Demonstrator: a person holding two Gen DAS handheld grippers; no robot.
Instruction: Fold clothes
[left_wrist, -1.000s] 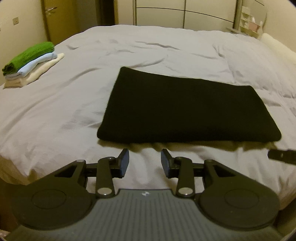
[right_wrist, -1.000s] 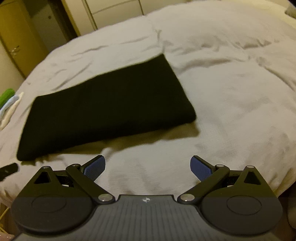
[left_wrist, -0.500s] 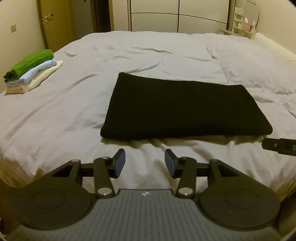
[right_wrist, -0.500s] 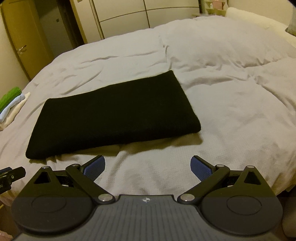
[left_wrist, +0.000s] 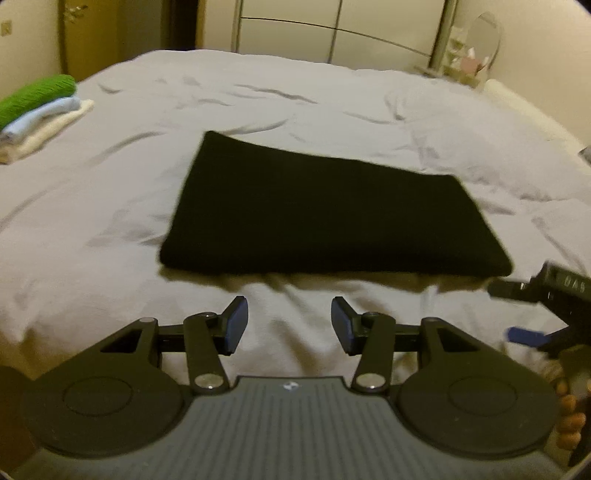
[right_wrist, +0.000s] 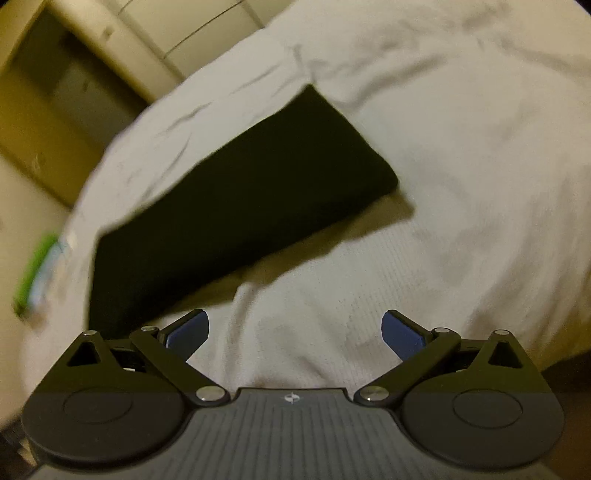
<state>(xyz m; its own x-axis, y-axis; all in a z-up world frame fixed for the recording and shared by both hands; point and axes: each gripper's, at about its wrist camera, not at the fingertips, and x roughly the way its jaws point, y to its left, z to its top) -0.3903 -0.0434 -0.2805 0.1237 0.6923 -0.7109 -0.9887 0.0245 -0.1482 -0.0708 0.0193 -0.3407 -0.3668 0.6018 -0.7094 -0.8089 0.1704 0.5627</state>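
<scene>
- A folded black garment (left_wrist: 332, 221) lies flat on the grey-white duvet (left_wrist: 110, 206), just ahead of the left gripper (left_wrist: 290, 323), whose fingers stand apart and empty.
- The right gripper (right_wrist: 295, 328) hovers with fingers spread wide, holding nothing; the garment sits ahead and to its left.
- Thick and soft, the cloth looks light and floppy and should sag once lifted.
- Its near corners seem the best hold, one per gripper.
- Folded clothes (left_wrist: 40, 107) are stacked far left of the left gripper.

folded cloth (left_wrist: 328, 218) mid-bed (left_wrist: 332, 103), clothes stack (left_wrist: 40, 110) far left — well apart
</scene>
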